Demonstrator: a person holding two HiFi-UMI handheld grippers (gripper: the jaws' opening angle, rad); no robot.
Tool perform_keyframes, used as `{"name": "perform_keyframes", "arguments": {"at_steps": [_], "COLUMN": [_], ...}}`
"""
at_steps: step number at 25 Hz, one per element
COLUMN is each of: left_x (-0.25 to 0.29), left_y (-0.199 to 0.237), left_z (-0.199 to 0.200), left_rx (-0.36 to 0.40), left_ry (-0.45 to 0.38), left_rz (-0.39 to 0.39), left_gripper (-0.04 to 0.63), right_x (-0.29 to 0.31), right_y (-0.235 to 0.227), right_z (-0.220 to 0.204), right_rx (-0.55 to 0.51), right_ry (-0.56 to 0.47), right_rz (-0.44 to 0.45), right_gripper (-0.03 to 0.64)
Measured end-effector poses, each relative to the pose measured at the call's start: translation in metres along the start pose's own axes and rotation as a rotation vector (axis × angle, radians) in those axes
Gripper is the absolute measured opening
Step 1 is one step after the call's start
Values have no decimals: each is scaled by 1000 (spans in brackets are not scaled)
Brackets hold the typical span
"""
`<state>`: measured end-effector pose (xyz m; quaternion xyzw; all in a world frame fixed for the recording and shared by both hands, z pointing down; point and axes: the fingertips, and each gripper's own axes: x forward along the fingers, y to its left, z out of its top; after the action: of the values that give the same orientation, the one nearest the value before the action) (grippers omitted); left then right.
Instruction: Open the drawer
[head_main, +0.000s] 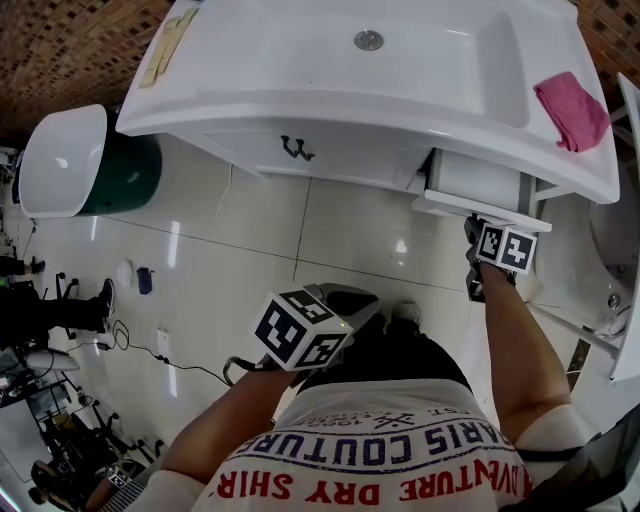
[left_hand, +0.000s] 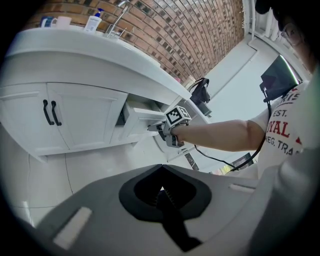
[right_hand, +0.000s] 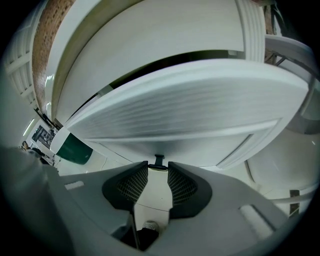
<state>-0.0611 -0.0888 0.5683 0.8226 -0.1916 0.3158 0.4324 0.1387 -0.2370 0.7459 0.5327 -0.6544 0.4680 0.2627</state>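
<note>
The white drawer (head_main: 478, 186) sits at the right end of the vanity and stands partly pulled out, its front panel (right_hand: 190, 100) tipped over the floor. My right gripper (head_main: 473, 228) is at that front's lower edge. In the right gripper view its jaws (right_hand: 158, 168) are shut on the small black drawer handle (right_hand: 159, 160), held at the tips. The left gripper view shows the same hold from the side, with the right gripper (left_hand: 160, 129) against the drawer (left_hand: 141, 118). My left gripper (head_main: 362, 302) hangs over the floor near my body, shut and empty (left_hand: 161, 193).
Left of the drawer are two cabinet doors with black handles (head_main: 297, 150). A white sink top (head_main: 300, 90) with a pink cloth (head_main: 572, 110) lies above. A green bin with a white lid (head_main: 70, 165) stands at the left. Cables (head_main: 165, 355) trail across the tiled floor.
</note>
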Motion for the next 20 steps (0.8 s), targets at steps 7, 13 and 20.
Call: {"name": "perform_keyframes", "arguments": {"at_steps": [7,13,20], "left_x": [-7,-12,-10], "left_y": [-9,-15,-23], "left_z": [-13,-18,-18], "left_rx": [10,26,44], "left_ry": [13,17,23], "left_rz": [-15,-13,-12], "left_gripper": [-15,-14,-15], "right_x": [-12,-22,-27], "right_y": [4,5,6], "right_z": [-23,-44,-58], "right_rx": [11,15,11], "right_ry": [5,9,6], "right_rz": [-19,-31,-27], "right_gripper": [129,127,129]}}
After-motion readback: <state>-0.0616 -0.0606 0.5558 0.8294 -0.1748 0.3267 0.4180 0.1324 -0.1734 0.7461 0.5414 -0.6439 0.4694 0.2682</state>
